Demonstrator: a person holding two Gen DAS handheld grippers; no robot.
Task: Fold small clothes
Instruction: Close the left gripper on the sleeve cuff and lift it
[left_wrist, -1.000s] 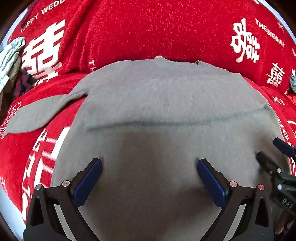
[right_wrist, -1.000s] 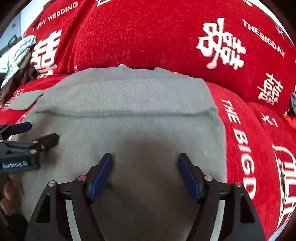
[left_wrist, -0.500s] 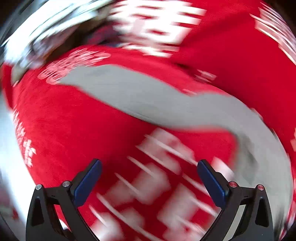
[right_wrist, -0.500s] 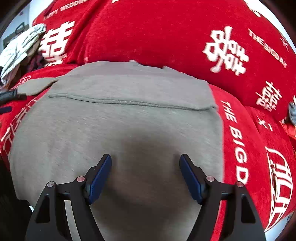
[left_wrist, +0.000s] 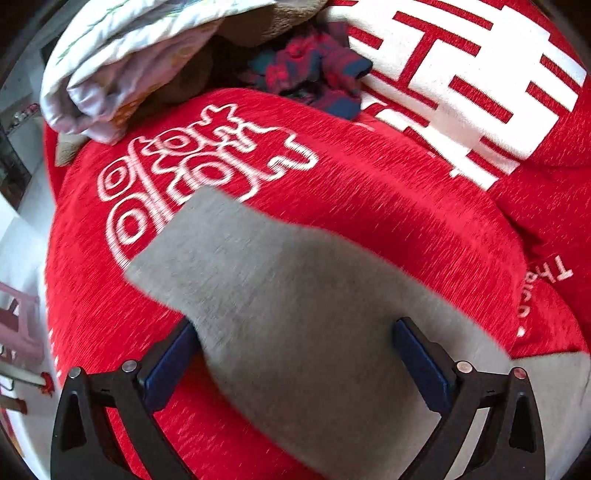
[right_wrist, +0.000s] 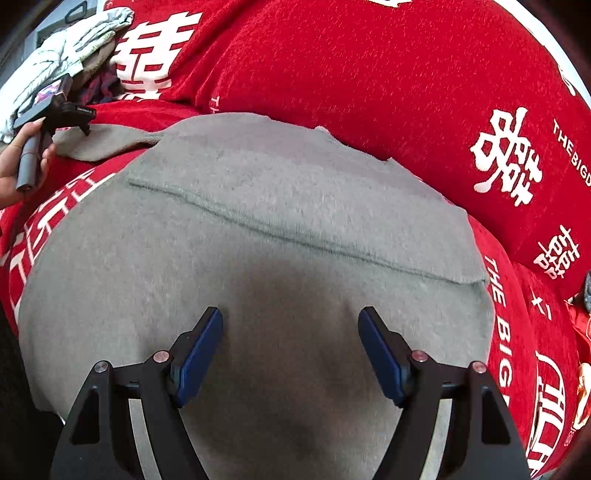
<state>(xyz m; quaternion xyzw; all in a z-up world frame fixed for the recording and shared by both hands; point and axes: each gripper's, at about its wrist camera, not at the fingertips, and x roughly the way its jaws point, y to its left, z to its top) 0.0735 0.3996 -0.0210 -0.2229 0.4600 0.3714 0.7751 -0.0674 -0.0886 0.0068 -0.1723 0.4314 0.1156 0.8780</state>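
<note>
Grey knit sweater (right_wrist: 258, 229), laid flat on red cover (right_wrist: 369, 74); body folded once across, fold edge running from 10 o'clock to 4 o'clock in right wrist view. One sleeve (left_wrist: 258, 266) stretched out from body toward 10 o'clock, flat on red cover, cuff end squared off over white printed lettering (left_wrist: 177, 177).

Right gripper (right_wrist: 291, 350): poised over lower half of sweater body, at 6 o'clock of view; jaws spread wide, blue pads (right_wrist: 201, 354) clear of the cloth on either side, nothing grasped. Dark shadow on knit between the jaws.

Left gripper (left_wrist: 295, 365): over the sleeve, at 6 o'clock of left wrist view; jaws released and wide, sleeve lying between and beneath them, left pad at sleeve edge, no pinch visible. Same gripper seen small in right wrist view at 10 o'clock, held by a hand (right_wrist: 14, 166), tips near the sleeve end.

Surroundings: red cushion (right_wrist: 406, 92) with white double-happiness characters and "THE BIG DAY" print, at 12 to 3 o'clock behind sweater. Pale quilted bundle (left_wrist: 129, 55) at 11 o'clock in left wrist view. Plaid red-and-navy garment (left_wrist: 314, 70), crumpled, at 12 o'clock, between bundle and white-printed cushion.
</note>
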